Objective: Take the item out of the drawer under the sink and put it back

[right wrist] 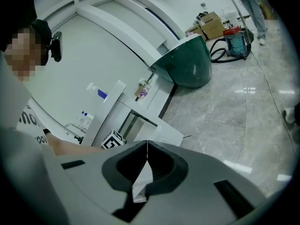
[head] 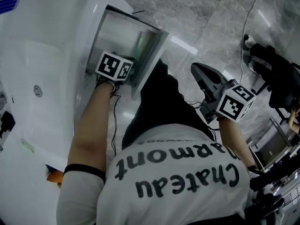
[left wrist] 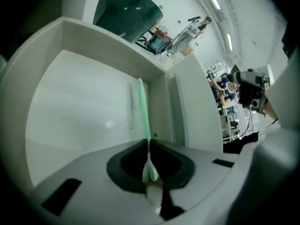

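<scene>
The drawer (head: 149,55) under the white sink counter (head: 42,55) stands pulled out. My left arm reaches into it; of that gripper the head view shows mainly the marker cube (head: 115,65). In the left gripper view the left gripper (left wrist: 149,141) is shut on a slim pale green item (left wrist: 142,108), which runs forward from the jaws over the drawer's pale floor (left wrist: 79,111). Whether the item rests on the floor or hangs just above it I cannot tell. My right gripper (head: 194,68) is shut and empty, held in the air over the floor to the right of the drawer (right wrist: 140,122).
Grey marble floor (head: 211,18) lies beyond the drawer, with a cable (head: 248,13) and black equipment (head: 276,74) at the right. A dark green basin (right wrist: 185,62) stands further along the wall. A spray bottle (right wrist: 96,92) and a faucet (right wrist: 72,129) sit on the counter.
</scene>
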The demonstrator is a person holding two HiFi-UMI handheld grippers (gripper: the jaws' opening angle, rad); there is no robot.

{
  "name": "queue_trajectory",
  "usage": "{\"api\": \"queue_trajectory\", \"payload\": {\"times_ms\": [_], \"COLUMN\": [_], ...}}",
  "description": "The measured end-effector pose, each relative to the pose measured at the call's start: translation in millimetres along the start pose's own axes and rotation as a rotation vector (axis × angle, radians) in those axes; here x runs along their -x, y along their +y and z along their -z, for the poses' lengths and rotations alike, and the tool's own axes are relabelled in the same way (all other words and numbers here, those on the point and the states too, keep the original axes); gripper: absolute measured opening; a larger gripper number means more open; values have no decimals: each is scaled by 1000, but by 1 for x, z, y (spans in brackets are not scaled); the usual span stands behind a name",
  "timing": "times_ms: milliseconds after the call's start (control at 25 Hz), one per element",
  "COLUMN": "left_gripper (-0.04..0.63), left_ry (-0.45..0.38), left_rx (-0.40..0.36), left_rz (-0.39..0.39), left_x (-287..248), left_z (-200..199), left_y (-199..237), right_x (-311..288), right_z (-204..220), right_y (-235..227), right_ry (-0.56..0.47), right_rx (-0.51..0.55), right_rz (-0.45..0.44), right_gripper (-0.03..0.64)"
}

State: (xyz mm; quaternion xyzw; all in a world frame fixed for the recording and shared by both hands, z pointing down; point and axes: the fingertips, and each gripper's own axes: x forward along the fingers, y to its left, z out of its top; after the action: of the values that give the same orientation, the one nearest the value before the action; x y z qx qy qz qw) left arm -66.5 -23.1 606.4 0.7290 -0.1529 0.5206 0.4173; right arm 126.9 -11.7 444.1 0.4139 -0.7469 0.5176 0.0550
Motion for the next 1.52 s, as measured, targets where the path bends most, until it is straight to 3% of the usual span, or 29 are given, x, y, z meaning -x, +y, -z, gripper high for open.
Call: {"api": "queue_trajectory", "payload": {"times_ms": [440, 1080, 1520], "left_gripper": [21, 21, 21], "left_ry": [-102, -246, -423], "left_rx": [27, 82, 124], "left_rz": [-33, -60, -137], "left_x": [13, 39, 67], "left_z": [-9, -40, -46], "left_y": [-1, 70, 48], "right_x": [-3, -79, -62], "right_z": [-12, -59, -68], "right_y": [2, 15, 29], "right_ry": [-11, 38, 46], "right_rx": [45, 152, 261], "right_rz": [-34, -38, -97], "right_gripper": [12, 12, 12]}}
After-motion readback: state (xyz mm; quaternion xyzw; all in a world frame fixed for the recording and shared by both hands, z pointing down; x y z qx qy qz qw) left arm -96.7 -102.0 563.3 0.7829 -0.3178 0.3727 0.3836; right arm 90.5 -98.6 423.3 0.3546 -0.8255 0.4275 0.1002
